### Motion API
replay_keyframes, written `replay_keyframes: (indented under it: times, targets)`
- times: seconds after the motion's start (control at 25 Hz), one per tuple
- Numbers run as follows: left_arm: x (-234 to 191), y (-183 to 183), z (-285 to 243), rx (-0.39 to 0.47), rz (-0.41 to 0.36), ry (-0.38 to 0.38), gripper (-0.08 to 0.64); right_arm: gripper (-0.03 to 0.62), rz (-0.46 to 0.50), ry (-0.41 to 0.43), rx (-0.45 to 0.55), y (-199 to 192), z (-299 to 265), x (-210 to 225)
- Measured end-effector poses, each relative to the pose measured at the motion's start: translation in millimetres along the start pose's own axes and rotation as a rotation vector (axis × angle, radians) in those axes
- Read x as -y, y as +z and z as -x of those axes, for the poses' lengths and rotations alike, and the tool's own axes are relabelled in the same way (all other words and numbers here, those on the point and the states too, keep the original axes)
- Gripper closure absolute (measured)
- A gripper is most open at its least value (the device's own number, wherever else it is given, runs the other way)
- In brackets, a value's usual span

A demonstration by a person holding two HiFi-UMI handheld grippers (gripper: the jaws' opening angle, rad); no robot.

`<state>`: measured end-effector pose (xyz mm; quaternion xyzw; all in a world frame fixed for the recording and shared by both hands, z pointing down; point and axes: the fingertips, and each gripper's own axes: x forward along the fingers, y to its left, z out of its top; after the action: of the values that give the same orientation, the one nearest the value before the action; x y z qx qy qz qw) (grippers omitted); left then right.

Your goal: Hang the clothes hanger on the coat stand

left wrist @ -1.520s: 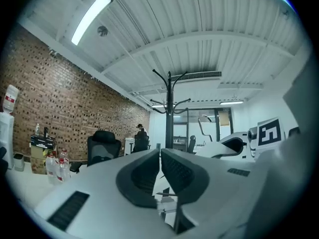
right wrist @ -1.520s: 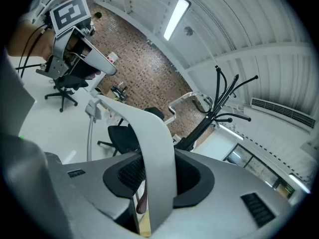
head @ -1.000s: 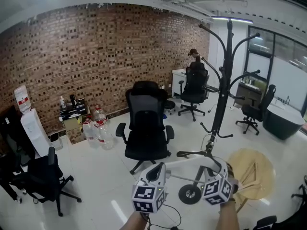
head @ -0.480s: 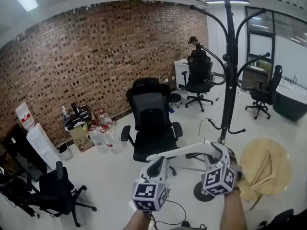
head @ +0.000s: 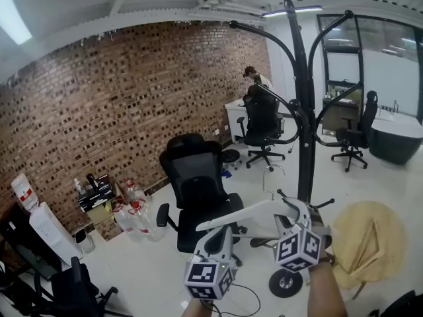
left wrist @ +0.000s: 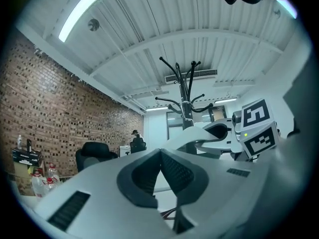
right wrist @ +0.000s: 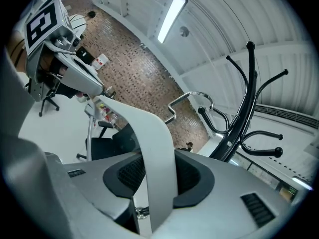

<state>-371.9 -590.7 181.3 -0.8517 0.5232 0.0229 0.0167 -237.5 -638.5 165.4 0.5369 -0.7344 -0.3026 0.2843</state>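
right gripper [right wrist: 158, 176] pinching white hanger [right wrist: 154, 133], left gripper [left wrist: 160, 158] jaws pressed together, empty. hanger low in front of coat stand [head: 305, 144], long axis running left from it, hook [right wrist: 192, 97] near stand's lower branches, not on yet. right hand nearer stand, so probably lifts it on.

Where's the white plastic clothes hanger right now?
Head view, low and right of centre: the white plastic clothes hanger is clamped in the right gripper, close to the lower pole of the black coat stand, on none of its hooks.
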Motion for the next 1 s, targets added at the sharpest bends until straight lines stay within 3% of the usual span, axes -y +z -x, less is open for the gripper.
replay_keyframes:
  times: [0.2,0.4,0.72,0.88,1.0]
  targets:
    - [-6,-2,-34,0.034,-0.012,-0.037,0.543,0.468,0.013,-0.045,0.012,4,-32,18]
    - [-54,-2,-79,0.043,0.011,-0.091,0.518,0.468,0.01,-0.071,-0.008,25,-94,23]
    - [-126,8,-150,0.029,0.0,-0.135,0.517,0.468,-0.013,-0.172,-0.113,45,-168,53]
    - [-135,21,-177,0.024,0.009,-0.155,0.517,0.467,-0.024,-0.196,-0.175,39,-189,80]
    - [-139,15,-183,0.015,0.013,-0.172,0.517,0.468,-0.027,-0.2,-0.222,25,-196,76]
